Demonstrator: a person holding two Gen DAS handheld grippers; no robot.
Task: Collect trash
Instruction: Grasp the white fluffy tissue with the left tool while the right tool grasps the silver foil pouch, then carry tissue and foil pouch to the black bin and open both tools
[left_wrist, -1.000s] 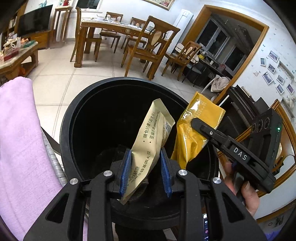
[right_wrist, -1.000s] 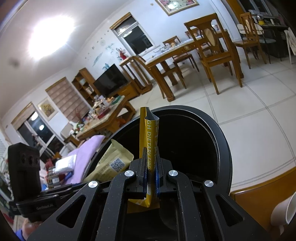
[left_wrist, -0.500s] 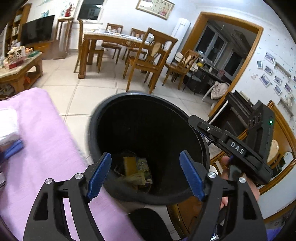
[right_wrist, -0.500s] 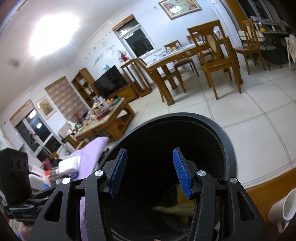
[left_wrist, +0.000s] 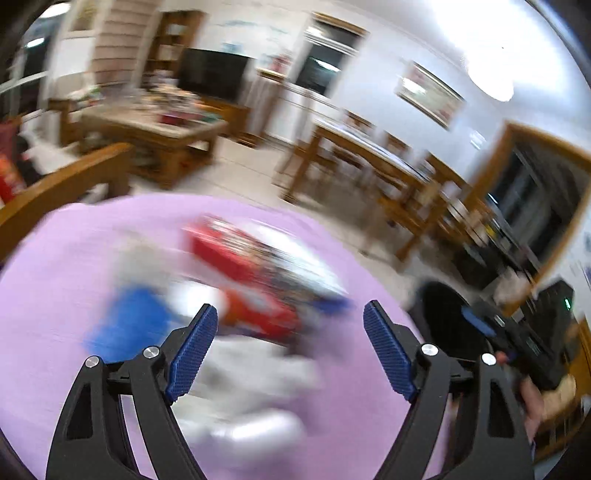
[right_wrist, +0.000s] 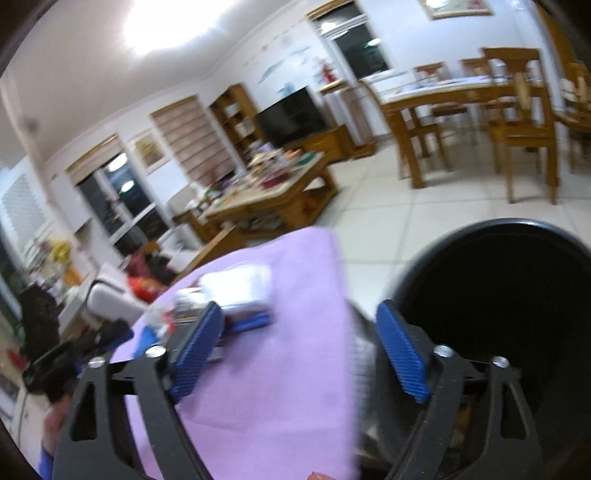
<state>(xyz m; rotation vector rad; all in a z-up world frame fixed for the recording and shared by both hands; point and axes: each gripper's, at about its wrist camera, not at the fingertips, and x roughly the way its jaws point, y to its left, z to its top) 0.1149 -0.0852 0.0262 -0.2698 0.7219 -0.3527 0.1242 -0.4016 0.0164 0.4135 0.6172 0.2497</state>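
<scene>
1. Left gripper: jaws have just been opening and are being held spread wide, nothing between the pads. It is being pointed at the pile of trash lying on the purple cloth.
2. Right gripper: jaws have likewise just been opening, spread wide and empty. It is being aimed across the edge of the purple cloth, with the black bin just to its right.
3. Task's thing: the remaining trash is lying on the cloth, a red wrapper, a blue piece and white packets as far as the blur is allowing. The white packet is being seen more clearly from the right wrist. Some trash is already lying at the bottom of the bin.
4. Risk: the left view is being heavily smeared, so item edges are being lost. A grasp attempted at this speed is likely being misplaced, or the cloth is being pinched along with a wrapper.
5. Risk: both grippers are being directed at the same small pile. A collision, or two items being dragged off the cloth, is being judged possible.
6. Risk: thin wrappers are probably being held poorly by wide pads unless being closed squarely.
7. Surroundings: a cluttered coffee table, television and dining set are standing well apart. Nothing is blocking the short path between cloth and bin.
</scene>
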